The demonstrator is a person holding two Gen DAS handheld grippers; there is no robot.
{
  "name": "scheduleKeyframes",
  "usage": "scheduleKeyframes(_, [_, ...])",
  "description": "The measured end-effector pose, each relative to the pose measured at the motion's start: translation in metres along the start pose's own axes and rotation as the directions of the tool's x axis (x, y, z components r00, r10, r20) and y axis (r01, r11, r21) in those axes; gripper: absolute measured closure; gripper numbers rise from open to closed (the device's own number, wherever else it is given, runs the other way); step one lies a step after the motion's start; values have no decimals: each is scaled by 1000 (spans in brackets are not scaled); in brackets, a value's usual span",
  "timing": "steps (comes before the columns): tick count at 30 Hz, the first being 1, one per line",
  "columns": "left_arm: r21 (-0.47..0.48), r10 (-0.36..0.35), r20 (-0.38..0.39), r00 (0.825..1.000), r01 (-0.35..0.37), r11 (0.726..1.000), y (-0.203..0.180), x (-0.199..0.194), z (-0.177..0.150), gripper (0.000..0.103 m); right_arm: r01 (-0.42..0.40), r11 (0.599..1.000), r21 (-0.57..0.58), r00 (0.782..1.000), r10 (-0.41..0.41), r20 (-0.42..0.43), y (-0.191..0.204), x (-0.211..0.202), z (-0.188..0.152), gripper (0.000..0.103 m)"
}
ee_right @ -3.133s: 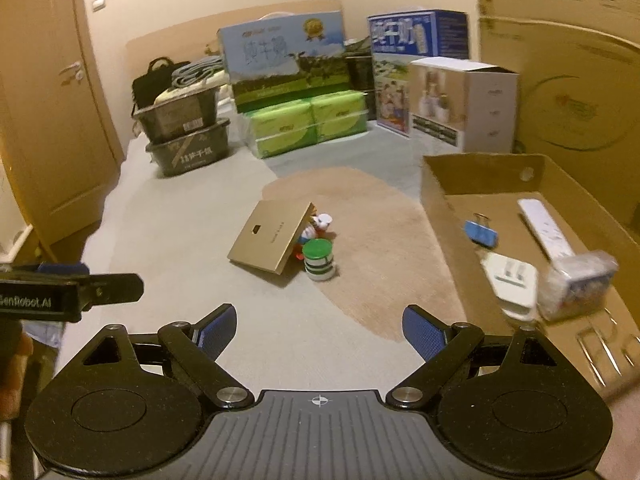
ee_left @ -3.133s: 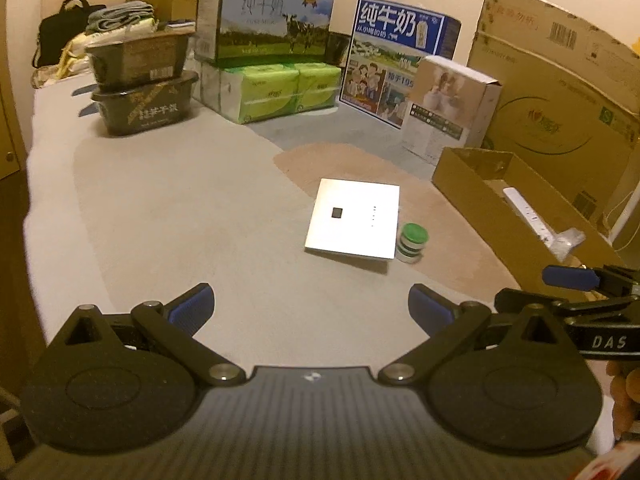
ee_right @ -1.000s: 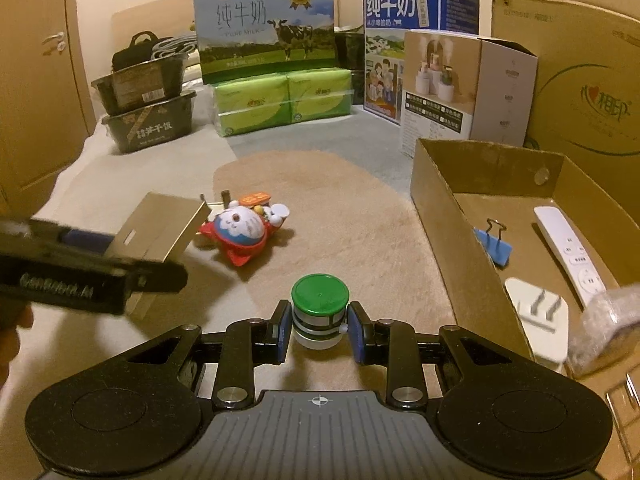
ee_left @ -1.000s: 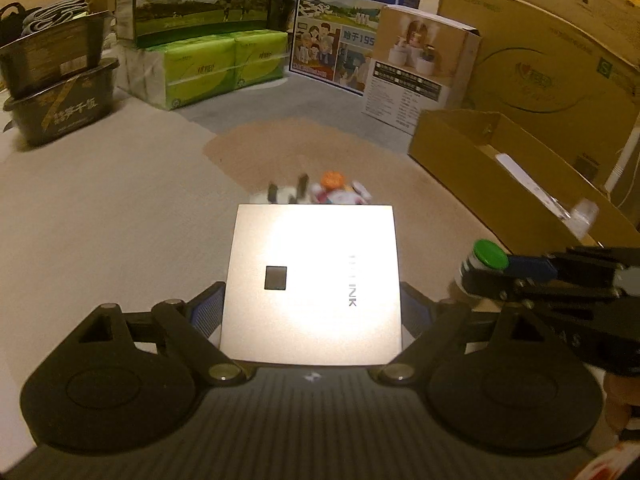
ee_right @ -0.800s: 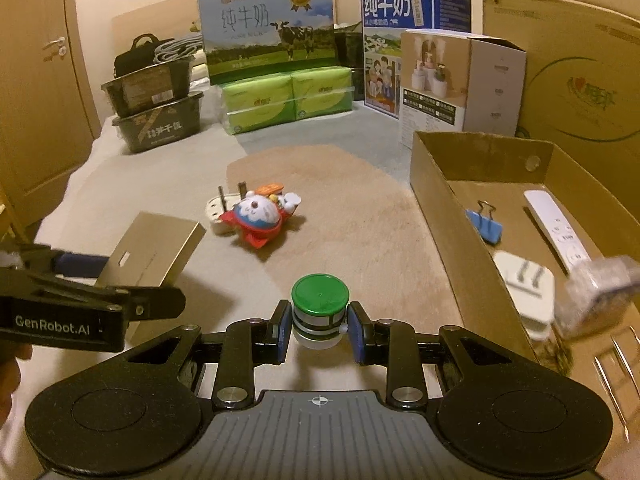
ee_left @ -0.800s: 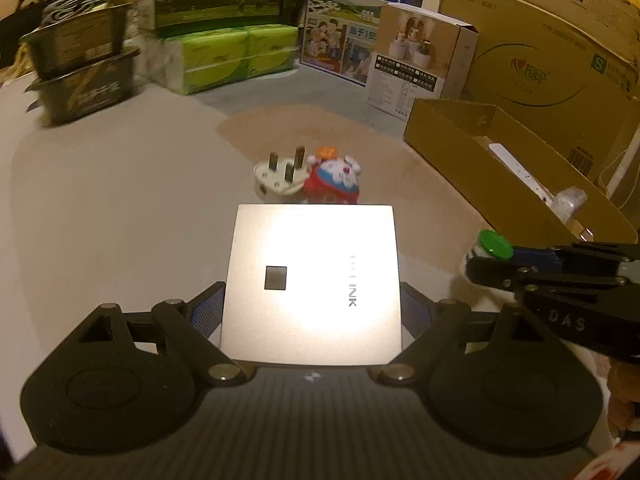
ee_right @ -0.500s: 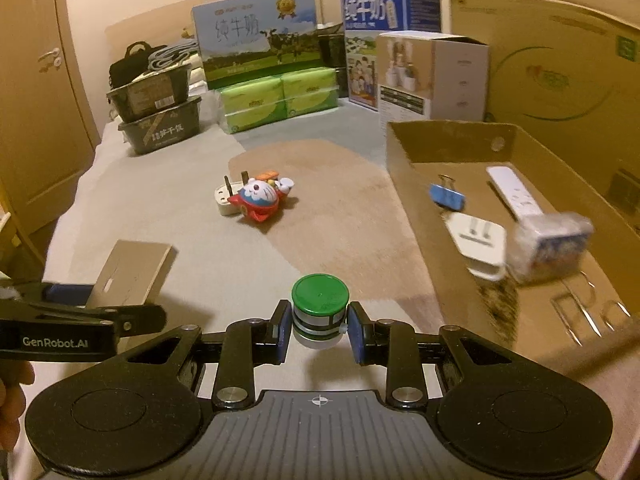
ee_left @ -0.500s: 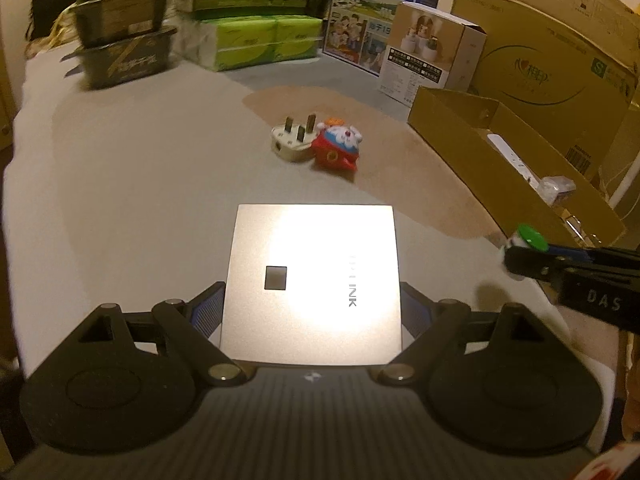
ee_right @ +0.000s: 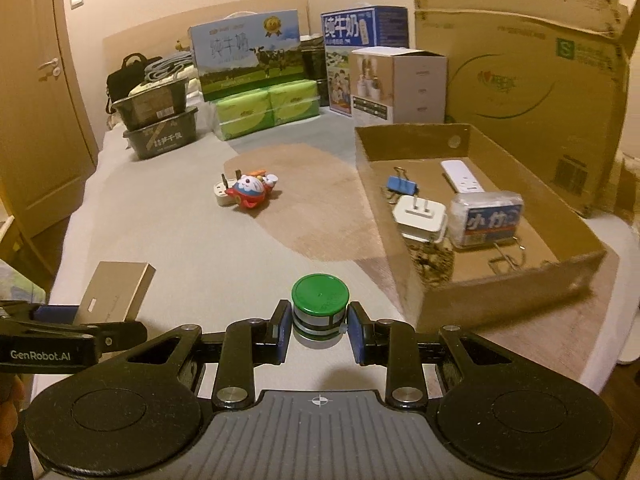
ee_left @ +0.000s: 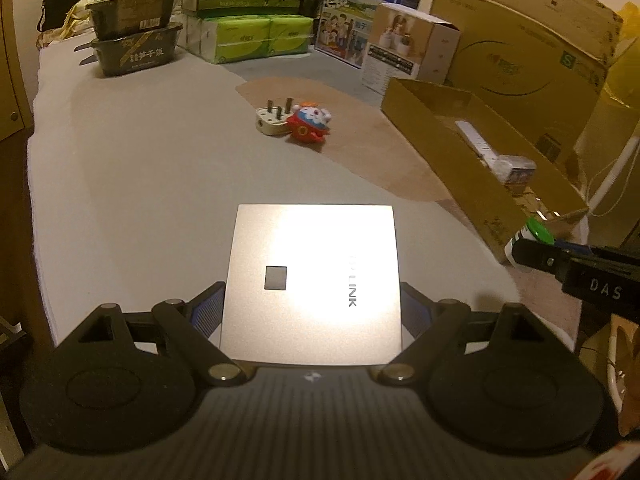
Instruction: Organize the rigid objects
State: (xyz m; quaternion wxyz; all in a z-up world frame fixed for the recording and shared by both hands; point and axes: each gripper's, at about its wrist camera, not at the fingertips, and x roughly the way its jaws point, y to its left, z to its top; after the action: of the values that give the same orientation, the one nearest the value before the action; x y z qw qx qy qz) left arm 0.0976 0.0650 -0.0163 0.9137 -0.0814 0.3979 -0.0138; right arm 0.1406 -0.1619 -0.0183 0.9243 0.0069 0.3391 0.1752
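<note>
My left gripper [ee_left: 311, 308] is shut on a flat silver TP-Link box [ee_left: 312, 280] and holds it above the bed; the box also shows in the right wrist view [ee_right: 116, 290]. My right gripper [ee_right: 319, 334] is shut on a small green-capped jar [ee_right: 319, 306], held above the bed near the front corner of the open cardboard box [ee_right: 404, 236]; the jar also shows in the left wrist view [ee_left: 532, 236]. A red-and-white toy figure [ee_right: 252, 190] and a white wall plug [ee_right: 222, 196] lie together on the bed further ahead.
The cardboard box holds a blue binder clip [ee_right: 402, 185], a white charger [ee_right: 420, 216], a white remote [ee_right: 460, 176], a tissue pack [ee_right: 486, 218] and wire clips. Milk cartons [ee_right: 248, 56], green tissue packs, dark tubs [ee_right: 160, 120] and large cartons [ee_right: 528, 92] line the back.
Both grippers have pulled back and risen with their loads. The toy, the plug and the cardboard box now lie further ahead in both views.
</note>
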Motion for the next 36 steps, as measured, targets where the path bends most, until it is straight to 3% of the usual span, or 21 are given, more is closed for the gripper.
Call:
scheduleKeyframes(19, [93, -112, 11, 994, 110, 990, -102, -9, -5, 16, 160, 986, 54, 987, -160, -5, -77, -55, -19, 73])
scheduleKeyframes(36, [144, -168, 14, 986, 164, 976, -170, 4, 9, 16, 190, 978, 80, 981, -193, 29, -131, -70, -8, 73])
